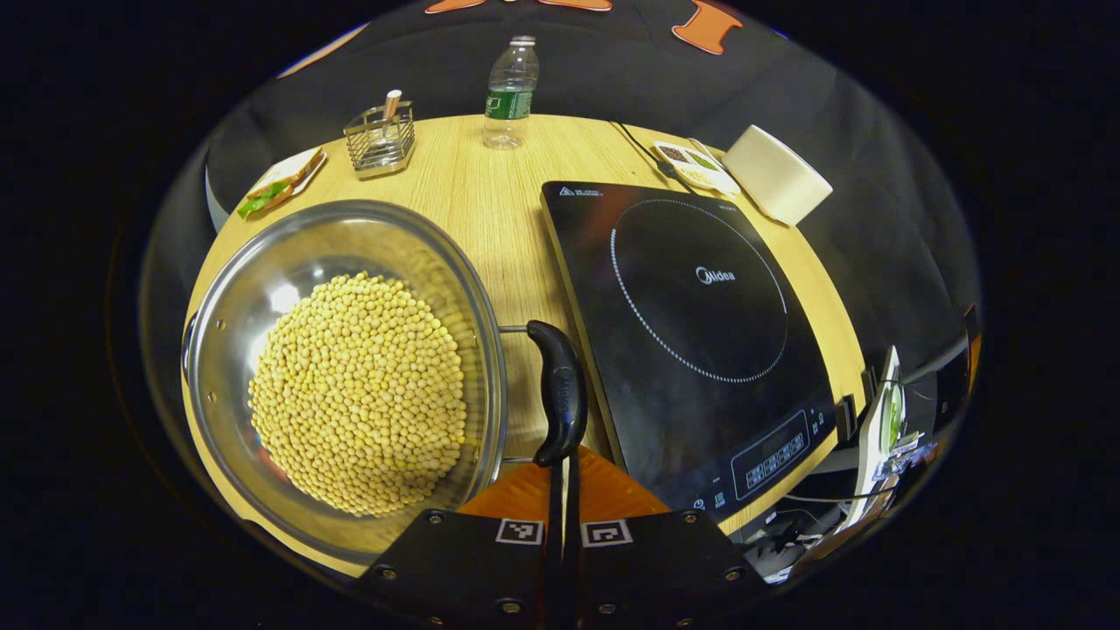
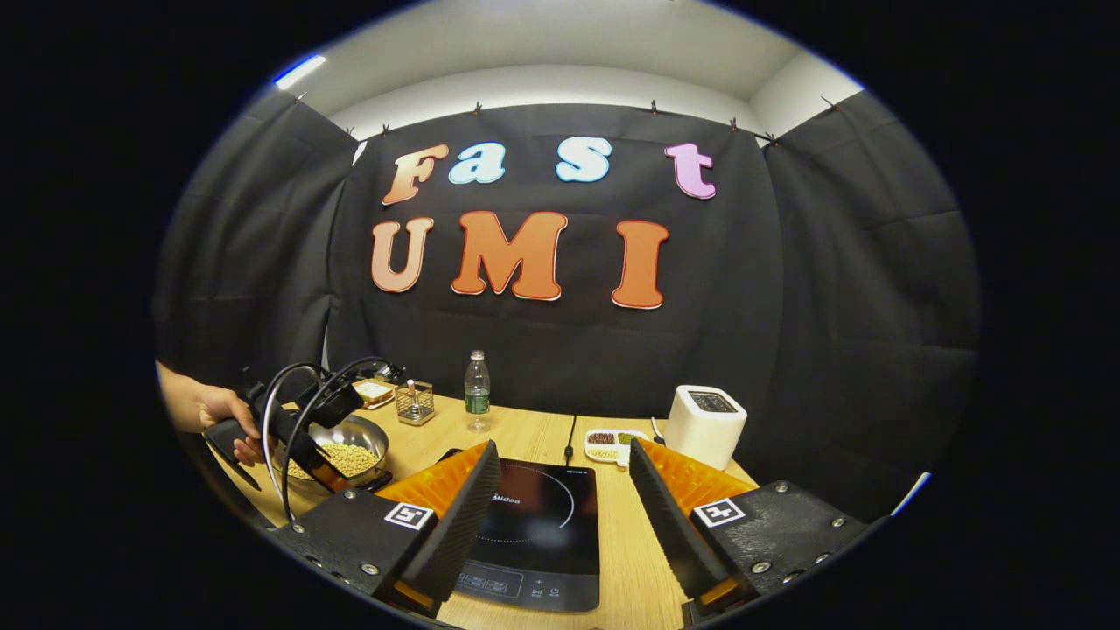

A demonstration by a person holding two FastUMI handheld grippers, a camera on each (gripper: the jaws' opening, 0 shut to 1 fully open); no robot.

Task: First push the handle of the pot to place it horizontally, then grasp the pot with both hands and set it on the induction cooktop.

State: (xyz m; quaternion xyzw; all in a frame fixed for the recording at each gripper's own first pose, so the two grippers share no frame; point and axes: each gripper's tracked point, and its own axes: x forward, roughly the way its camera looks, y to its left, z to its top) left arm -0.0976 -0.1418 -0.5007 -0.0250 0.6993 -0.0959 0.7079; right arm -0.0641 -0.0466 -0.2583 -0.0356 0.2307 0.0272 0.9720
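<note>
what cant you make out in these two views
- Pot: near rim in the left gripper view, cut off by the left gripper; its far handle barely shows past the rim.
- Pot bottom: covered by the soybeans.
- Small dish in the right gripper view: contents too small to identify.
- Induction cooktop: front corners hidden behind the right gripper.

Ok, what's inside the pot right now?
The pot holds a heap of soybeans, with bare steel wall above them. The bottom under the heap is covered.
</note>
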